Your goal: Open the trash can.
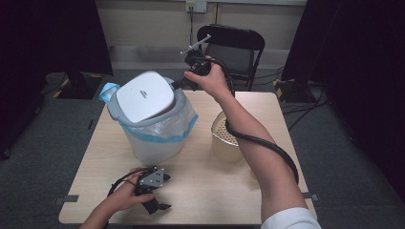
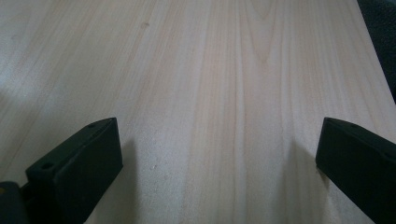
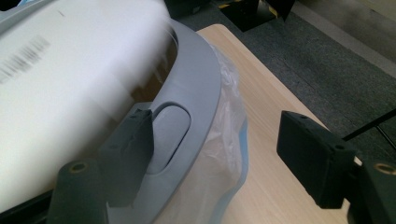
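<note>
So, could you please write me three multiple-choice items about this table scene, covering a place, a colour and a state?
1. In the high view, where does the perforated container stand?
A. Right of the bin
B. Inside the bin
C. On the chair

2. What colour is the bin's lid?
A. Red
B. Black
C. White

3. How do the left hand-held gripper's jaws stand?
A. Clamped on the lid
B. Wide apart with nothing between them
C. Shut on the bag

Answers:
1 A: the perforated container sits on the table, right of the bin.
2 C: the lid is white above a grey rim.
3 B: the left hand-held gripper shows bare wood between its jaws.
</note>
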Action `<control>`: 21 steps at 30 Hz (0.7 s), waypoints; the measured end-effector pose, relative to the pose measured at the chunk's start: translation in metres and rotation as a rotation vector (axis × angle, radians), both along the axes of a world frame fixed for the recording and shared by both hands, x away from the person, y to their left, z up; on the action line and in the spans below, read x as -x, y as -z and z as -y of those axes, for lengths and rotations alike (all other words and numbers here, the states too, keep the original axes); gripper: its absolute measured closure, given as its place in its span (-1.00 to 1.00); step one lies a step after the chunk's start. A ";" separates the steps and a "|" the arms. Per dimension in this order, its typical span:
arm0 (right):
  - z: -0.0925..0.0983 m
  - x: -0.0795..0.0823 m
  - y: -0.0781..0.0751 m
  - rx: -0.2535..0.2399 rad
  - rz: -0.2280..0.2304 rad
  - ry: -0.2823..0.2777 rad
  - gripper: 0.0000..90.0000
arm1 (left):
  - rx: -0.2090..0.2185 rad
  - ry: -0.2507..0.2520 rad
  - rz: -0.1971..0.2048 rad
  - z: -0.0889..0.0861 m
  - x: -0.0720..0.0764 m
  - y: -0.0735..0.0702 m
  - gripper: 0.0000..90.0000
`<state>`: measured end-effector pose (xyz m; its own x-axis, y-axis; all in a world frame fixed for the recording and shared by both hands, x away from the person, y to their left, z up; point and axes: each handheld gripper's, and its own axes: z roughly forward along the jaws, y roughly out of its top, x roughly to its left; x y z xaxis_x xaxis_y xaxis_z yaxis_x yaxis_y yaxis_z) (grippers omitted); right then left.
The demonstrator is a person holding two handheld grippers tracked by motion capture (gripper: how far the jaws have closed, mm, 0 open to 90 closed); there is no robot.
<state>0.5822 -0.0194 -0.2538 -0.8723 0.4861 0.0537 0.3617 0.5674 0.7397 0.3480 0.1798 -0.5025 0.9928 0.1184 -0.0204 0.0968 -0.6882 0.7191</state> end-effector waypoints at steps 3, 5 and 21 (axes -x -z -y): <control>0.001 0.000 0.000 -0.005 -0.010 -0.003 -0.39 | 0.000 0.002 0.003 0.000 0.000 0.000 -1.00; 0.002 0.000 0.000 -0.013 -0.009 -0.003 -0.40 | -0.001 0.001 0.002 0.000 0.000 0.000 -1.00; 0.029 0.018 -0.007 -0.031 0.031 -0.015 -0.52 | 0.000 0.002 0.003 0.000 0.000 0.000 -1.00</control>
